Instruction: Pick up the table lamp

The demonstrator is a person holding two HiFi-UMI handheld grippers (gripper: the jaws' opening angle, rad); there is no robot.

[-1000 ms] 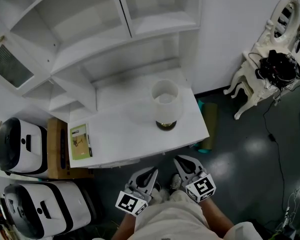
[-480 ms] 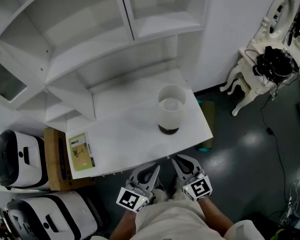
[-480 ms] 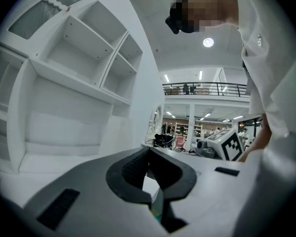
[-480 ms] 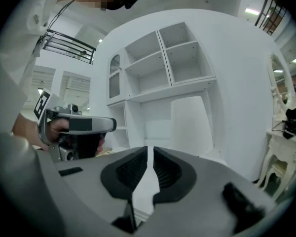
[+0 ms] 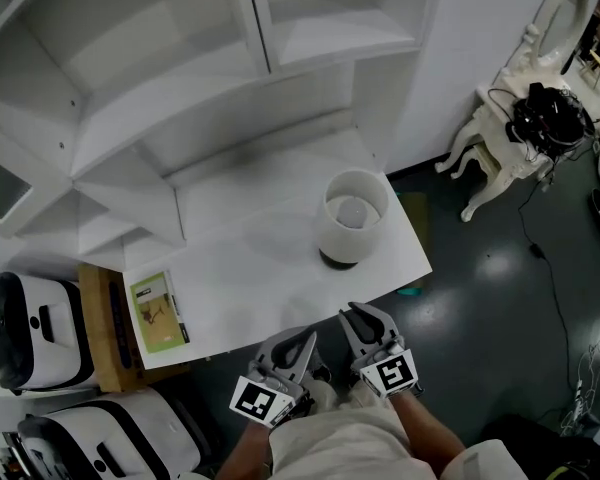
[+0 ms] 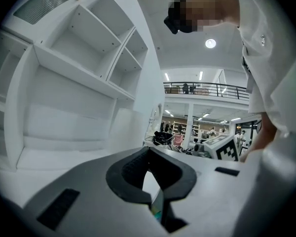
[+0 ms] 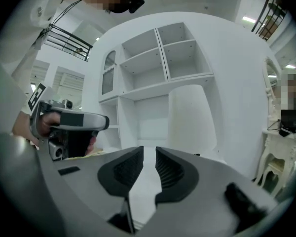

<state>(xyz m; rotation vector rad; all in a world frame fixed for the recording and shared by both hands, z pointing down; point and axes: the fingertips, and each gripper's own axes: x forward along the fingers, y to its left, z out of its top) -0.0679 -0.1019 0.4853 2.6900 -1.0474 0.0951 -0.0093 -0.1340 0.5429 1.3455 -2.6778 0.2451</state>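
The table lamp (image 5: pixel 352 216), with a white cylindrical shade and a dark round base, stands near the right front corner of the white desk (image 5: pixel 250 278). In the right gripper view the table lamp (image 7: pixel 190 116) rises ahead, slightly right of the jaws. My right gripper (image 5: pixel 360 318) hovers just off the desk's front edge below the lamp; its jaws have just been opening and stand a little apart with nothing between them (image 7: pixel 149 154). My left gripper (image 5: pixel 300 342) is beside it to the left, its jaw tips meeting on nothing (image 6: pixel 149 150).
White shelving (image 5: pixel 180 78) backs the desk. A green booklet (image 5: pixel 158 310) lies at the desk's left front. White rounded appliances (image 5: pixel 25 318) and a cardboard box (image 5: pixel 102 318) sit on the floor at left. An ornate white chair (image 5: pixel 525 118) with black cables stands at right.
Both grippers have moved forward to the desk's front edge, nearer the lamp. The lamp stays where it was on the desk.
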